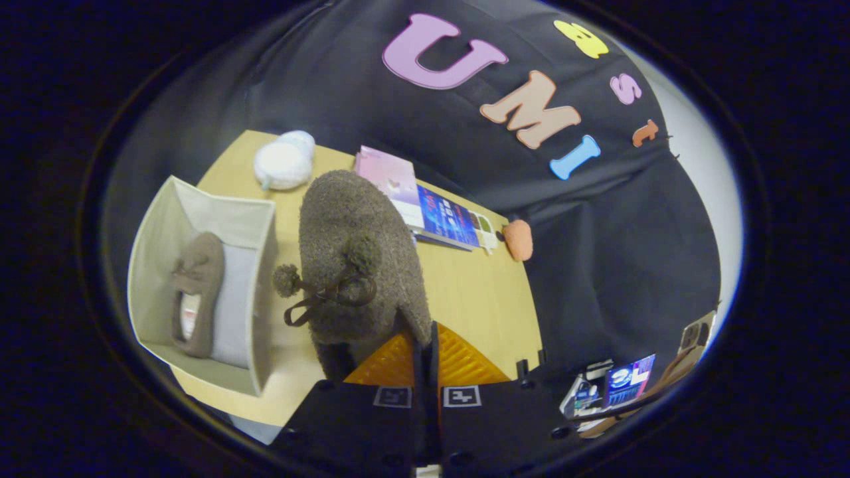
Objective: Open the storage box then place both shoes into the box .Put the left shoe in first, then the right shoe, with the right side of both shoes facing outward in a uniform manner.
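My gripper (pixel 425 345) is shut on the rim of a fuzzy brown shoe (pixel 358 252) with pompoms on its laces, which hangs lifted above the wooden table (pixel 478 292), toe pointing away from me. To its left stands the open beige fabric storage box (pixel 199 285). The other brown shoe (pixel 194 295) lies inside the box on its floor, opening facing up. The held shoe hovers just to the right of the box's near wall.
A white fluffy item (pixel 285 159) sits at the table's far corner behind the box. A stack of books (pixel 425 206) and a small orange object (pixel 518 239) lie along the far edge. Beyond the table's right edge, a lit screen (pixel 627 382) sits lower down.
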Available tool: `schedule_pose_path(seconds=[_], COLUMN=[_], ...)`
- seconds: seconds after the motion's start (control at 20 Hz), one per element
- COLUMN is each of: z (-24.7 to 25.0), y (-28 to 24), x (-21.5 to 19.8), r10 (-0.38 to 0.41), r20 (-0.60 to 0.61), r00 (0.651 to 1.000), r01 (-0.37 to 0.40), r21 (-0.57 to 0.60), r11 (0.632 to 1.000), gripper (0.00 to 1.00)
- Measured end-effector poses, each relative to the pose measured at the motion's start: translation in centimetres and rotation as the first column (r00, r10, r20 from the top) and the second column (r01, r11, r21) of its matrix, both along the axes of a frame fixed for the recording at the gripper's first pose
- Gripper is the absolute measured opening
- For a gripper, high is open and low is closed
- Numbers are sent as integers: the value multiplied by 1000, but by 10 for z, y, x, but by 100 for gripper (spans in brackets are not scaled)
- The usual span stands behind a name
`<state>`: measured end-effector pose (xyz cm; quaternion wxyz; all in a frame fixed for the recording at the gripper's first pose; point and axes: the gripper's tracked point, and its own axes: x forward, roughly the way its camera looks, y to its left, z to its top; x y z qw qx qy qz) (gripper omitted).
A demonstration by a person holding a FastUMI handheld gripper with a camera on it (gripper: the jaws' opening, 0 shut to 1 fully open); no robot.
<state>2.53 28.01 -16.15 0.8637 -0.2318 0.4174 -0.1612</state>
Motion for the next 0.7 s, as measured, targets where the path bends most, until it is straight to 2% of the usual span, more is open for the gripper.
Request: schedule_pose_path(seconds=[0.2,0.35,0.55,0.7], z=[-14,-38,-78,-110], y=[76,118,140,135], x=[1,-1,-3,-4], r10=[20,0,-63,-101], r20=[-10,-50,-132,-200], r00=[1000,999,989,975], r01=[-19,13,100,153], r21=[140,247,293,265], r11=[990,969,951,952], gripper=[3,3,3,4])
